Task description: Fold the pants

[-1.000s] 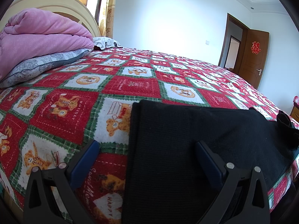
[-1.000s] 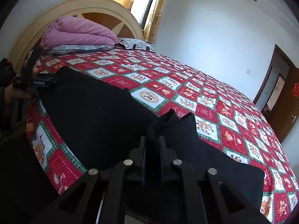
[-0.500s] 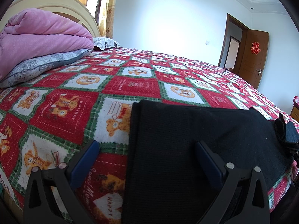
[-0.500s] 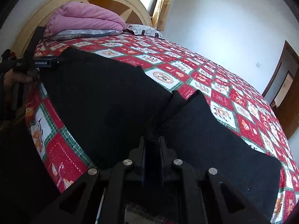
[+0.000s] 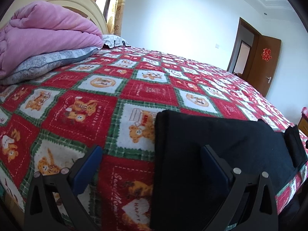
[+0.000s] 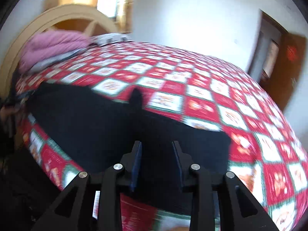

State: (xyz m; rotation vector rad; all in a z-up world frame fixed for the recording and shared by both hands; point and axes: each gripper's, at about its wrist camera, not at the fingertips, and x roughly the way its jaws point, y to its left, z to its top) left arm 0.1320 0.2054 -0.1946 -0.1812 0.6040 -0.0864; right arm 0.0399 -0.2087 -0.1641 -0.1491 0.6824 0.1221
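The black pants (image 5: 211, 154) are laid flat near the edge of the red patterned bedspread (image 5: 134, 88). The left gripper (image 5: 152, 154) is held spread wide above the pants' end. The right gripper (image 6: 156, 150) is opening, with nothing pinched.

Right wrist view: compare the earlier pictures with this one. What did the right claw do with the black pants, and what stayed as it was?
The right claw, earlier shut on a raised bunch of the black pants, has let go; its jaws are opening with nothing pinched, and the view is motion-blurred. The pants lie flatter on the bedspread. The left claw stayed open in place.
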